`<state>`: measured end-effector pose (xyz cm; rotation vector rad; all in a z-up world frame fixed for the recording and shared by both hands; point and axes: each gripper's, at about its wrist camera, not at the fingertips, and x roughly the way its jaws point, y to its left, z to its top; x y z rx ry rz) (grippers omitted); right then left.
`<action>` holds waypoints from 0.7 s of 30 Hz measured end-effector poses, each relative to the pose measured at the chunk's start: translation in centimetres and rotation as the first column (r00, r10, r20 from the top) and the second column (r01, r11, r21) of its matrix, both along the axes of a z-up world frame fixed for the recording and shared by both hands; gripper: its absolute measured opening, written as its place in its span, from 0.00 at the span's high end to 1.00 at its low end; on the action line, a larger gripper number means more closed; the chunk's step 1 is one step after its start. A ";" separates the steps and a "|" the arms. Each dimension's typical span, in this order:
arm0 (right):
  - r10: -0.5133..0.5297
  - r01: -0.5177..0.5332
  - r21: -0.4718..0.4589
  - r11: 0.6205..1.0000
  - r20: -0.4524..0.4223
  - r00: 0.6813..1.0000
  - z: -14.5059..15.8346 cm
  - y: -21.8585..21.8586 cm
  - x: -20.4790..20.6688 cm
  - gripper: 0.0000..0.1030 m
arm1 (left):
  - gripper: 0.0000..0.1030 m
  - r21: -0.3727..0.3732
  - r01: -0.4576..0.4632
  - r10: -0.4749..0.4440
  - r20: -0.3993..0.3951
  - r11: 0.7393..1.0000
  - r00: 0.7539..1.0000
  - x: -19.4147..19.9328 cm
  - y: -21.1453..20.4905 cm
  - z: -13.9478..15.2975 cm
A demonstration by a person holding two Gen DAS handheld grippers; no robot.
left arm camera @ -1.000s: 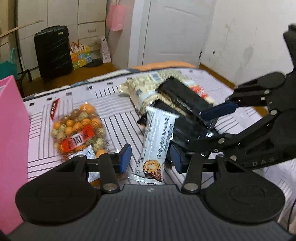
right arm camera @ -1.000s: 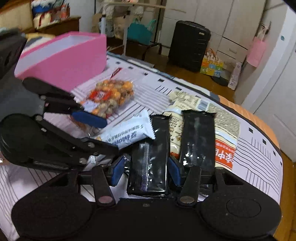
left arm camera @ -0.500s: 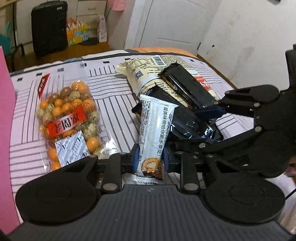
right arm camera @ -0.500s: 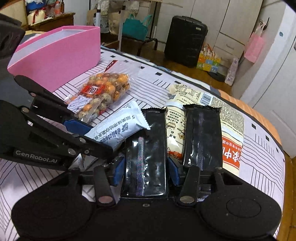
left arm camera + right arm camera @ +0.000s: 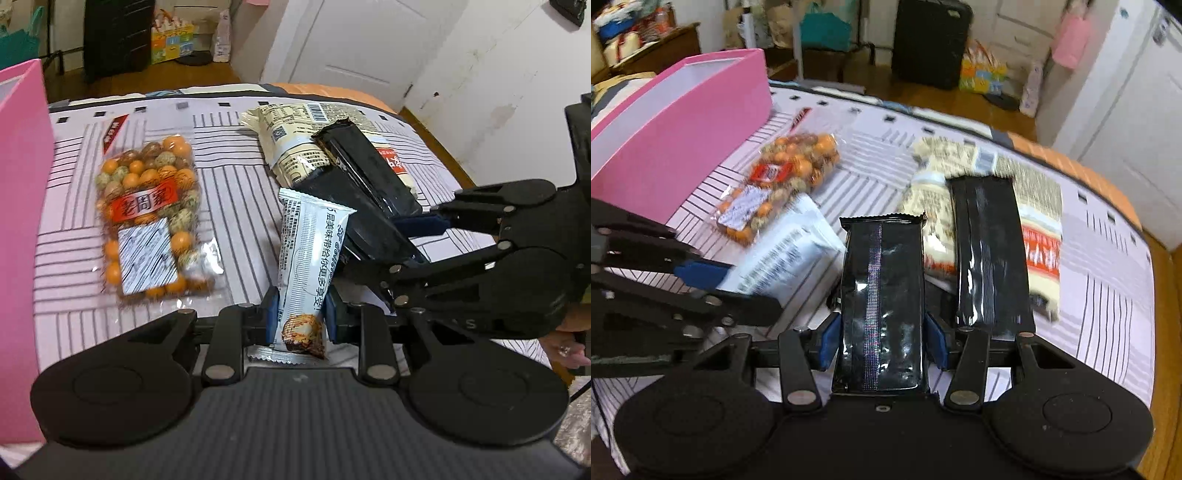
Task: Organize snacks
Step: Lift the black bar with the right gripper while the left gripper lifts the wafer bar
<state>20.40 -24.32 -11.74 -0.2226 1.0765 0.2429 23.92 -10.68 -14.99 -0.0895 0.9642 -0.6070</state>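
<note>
Your white bar sits clamped lengthwise. Your black bar likewise. A second black bar lies atop the cream packet. The nut bag lies flat beside the pink box.

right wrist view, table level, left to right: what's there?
Pink box → nut bag → white bar held by the left gripper → black bar in the right gripper → second black bar, lying on the cream bag.

My left black two-finger gripper is clamped on something, and so is my right black two-finger gripper, the two side by side.
</note>
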 end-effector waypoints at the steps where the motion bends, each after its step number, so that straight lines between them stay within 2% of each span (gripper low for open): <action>1: -0.017 0.017 0.008 1.000 -0.012 1.000 0.1 -0.2 -0.1 0.48 | 0.77 0.004 -0.004 0.004 0.008 1.000 1.000 -0.5 0.1 0.3; 4: -0.065 0.065 0.028 0.997 -0.028 0.998 0.6 -0.7 -0.7 0.48 | 0.77 -0.001 -0.012 0.012 0.004 1.000 1.000 -1.6 0.6 1.2; 8: -0.103 0.106 0.063 0.992 -0.039 0.994 1.7 -0.8 -1.8 0.48 | 0.77 0.042 -0.021 0.021 -0.002 0.999 1.000 -3.2 1.5 2.4; 10: -0.110 0.112 0.088 0.990 -0.033 0.993 2.3 -0.5 -2.6 0.48 | 0.77 0.020 -0.017 0.017 0.000 1.000 1.000 -4.1 2.2 2.7; 21: -0.149 0.151 0.250 0.956 -0.026 0.988 4.7 1.1 -8.0 0.48 | 0.77 0.093 -0.034 0.039 -0.053 0.995 0.998 -8.6 5.2 3.0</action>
